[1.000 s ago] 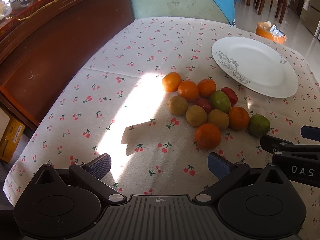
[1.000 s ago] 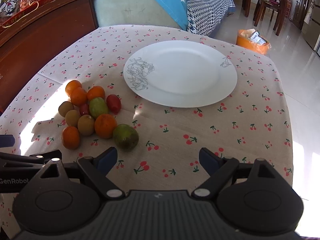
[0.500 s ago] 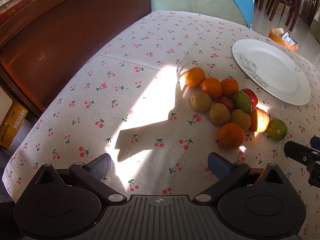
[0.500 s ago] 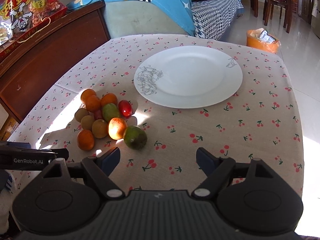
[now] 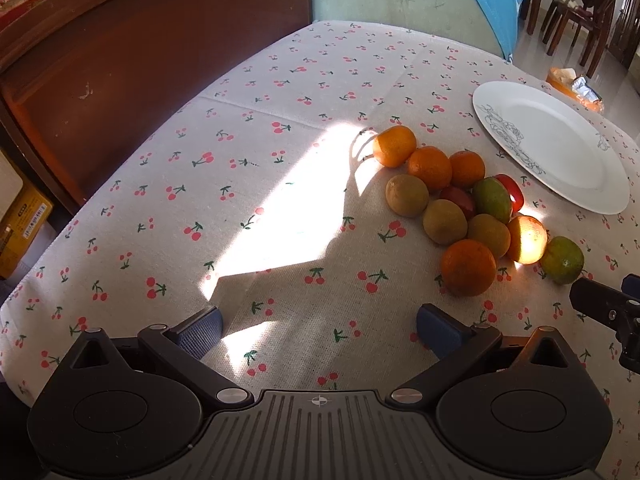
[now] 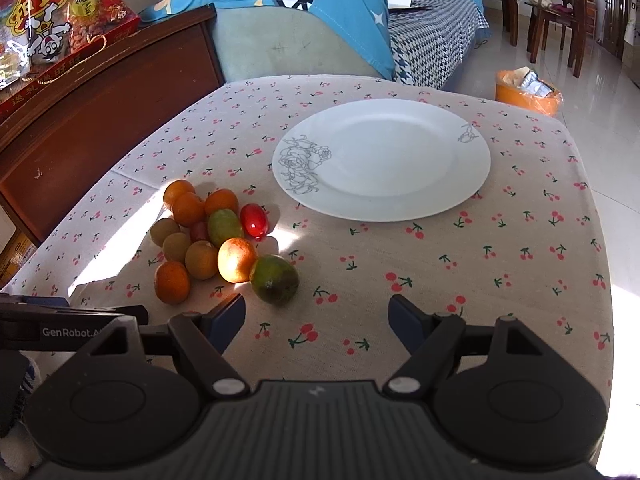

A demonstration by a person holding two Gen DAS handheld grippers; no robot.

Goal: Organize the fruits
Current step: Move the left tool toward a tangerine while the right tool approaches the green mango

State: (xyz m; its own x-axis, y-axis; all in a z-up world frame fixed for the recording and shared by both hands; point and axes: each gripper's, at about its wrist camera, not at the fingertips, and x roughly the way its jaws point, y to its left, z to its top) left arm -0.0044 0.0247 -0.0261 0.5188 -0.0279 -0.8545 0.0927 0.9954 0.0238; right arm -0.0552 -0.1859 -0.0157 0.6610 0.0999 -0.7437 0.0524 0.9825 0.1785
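Note:
A pile of fruit lies on the cherry-print tablecloth (image 5: pixel 280 216): several oranges (image 5: pixel 468 267), kiwis (image 5: pixel 407 195), a green mango (image 5: pixel 493 200), red tomatoes (image 6: pixel 255 221) and a green citrus (image 6: pixel 274 280). An empty white plate (image 6: pixel 382 160) sits beyond the pile; it also shows in the left wrist view (image 5: pixel 552 146). My left gripper (image 5: pixel 318 330) is open and empty, left of and nearer than the pile. My right gripper (image 6: pixel 316 322) is open and empty, just right of the green citrus.
A dark wooden cabinet (image 6: pixel 100 120) with a snack bag (image 6: pixel 52 20) stands left of the table. A green sofa (image 6: pixel 288 48) with blue bedding lies behind. An orange bin (image 6: pixel 528 92) and chairs stand on the floor at the right.
Both grippers have drawn back and shifted left, so the pile and plate sit further right in the left view. Sunlight now falls on one orange. Jaws stay open.

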